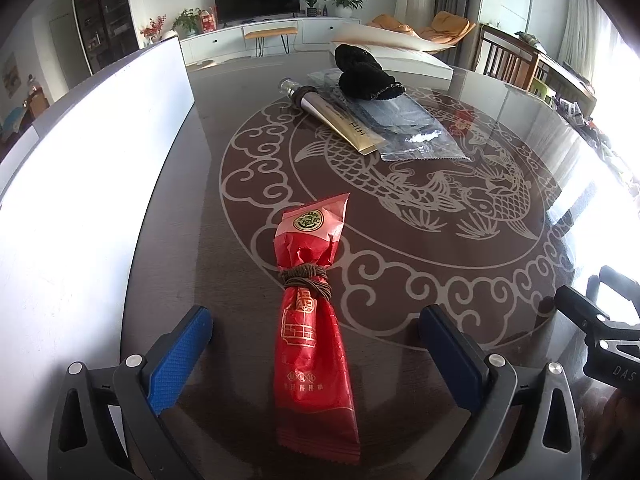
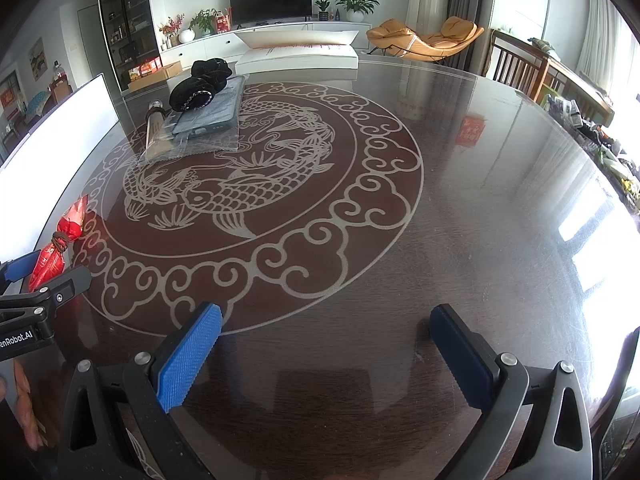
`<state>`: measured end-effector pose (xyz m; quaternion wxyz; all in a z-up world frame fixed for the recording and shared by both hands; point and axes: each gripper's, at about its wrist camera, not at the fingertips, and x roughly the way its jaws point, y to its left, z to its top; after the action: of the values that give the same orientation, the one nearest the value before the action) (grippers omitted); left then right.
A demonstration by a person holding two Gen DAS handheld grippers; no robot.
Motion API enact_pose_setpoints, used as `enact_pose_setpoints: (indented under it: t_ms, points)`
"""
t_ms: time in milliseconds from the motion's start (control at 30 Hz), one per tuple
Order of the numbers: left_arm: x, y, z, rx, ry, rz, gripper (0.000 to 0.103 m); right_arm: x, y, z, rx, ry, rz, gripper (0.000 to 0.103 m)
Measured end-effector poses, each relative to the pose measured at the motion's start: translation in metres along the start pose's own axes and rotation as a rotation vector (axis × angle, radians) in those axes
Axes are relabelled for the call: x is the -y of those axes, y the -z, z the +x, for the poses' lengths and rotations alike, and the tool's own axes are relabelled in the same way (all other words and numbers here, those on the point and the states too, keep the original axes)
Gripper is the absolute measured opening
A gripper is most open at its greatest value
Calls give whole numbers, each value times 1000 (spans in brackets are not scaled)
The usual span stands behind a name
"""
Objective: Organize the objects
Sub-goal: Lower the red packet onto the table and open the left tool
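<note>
While the left gripper [image 1: 316, 344] stands with its jaws spread wide, a red packet [image 1: 312, 336] tied round the middle with brown cord [image 1: 306, 280] lies flat on the table [image 1: 500, 280] between the blue pads [image 1: 176, 356], touched by neither, close to the white board [image 1: 92, 184] along the table's left edge. Toward the far edge, a clear bag [image 1: 404, 124] holds a dark flat item, with a black cloth bundle [image 1: 364, 72] on it and a gold tube [image 1: 340, 118] just beside. Over bare table near the near edge, the right gripper [image 2: 326, 344] is wide open and empty.
</note>
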<state>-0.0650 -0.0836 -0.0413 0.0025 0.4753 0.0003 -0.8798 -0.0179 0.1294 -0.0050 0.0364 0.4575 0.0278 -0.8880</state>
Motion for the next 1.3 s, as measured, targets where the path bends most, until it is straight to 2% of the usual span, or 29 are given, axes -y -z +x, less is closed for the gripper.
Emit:
enact_pose_setpoints:
  t_ms: [100,300,1300]
  points:
    - [1,-1,0,-11,13,19,103,0,0,0,0,0,0,103]
    - [1,3,-2,38,28,36,103,0,0,0,0,0,0,103]
    - [0,2,-1,36,31,36,103,0,0,0,-5,-11,-16,103]
